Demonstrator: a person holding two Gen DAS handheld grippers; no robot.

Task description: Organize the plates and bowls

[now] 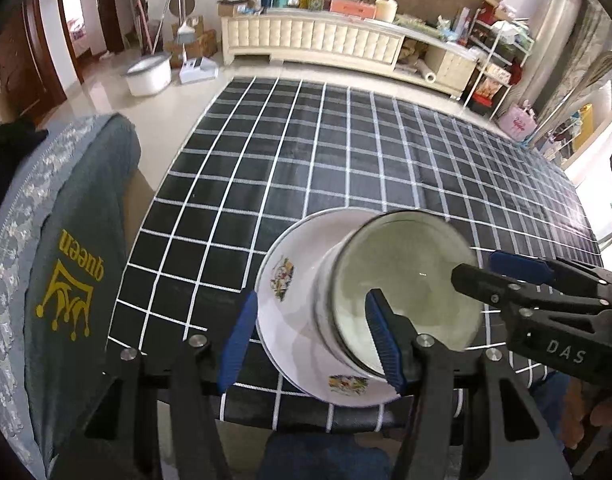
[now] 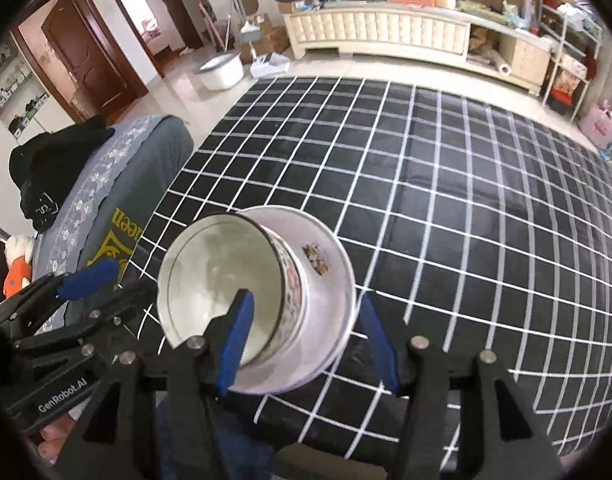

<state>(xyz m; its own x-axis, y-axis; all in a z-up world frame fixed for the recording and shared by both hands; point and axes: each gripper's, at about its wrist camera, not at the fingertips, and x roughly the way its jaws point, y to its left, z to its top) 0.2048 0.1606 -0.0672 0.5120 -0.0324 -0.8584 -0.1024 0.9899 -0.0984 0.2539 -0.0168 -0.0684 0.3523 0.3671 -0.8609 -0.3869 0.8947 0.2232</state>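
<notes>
A white enamel bowl [image 1: 402, 292] sits upright in the well of a white plate [image 1: 290, 292] with flower decals, the pair at the near edge of the table under a black tablecloth with a white grid [image 1: 346, 168]. Left gripper [image 1: 314, 340] hangs above the plate's left side, blue pads spread apart and pressing on nothing (one pad over the bowl's rim, one outside the plate); right gripper [image 2: 306, 340] likewise gapes over the right side, gripping nothing. At far left a chair draped in a grey cover printed "queen" [image 1: 74, 264] stands beside the table.
</notes>
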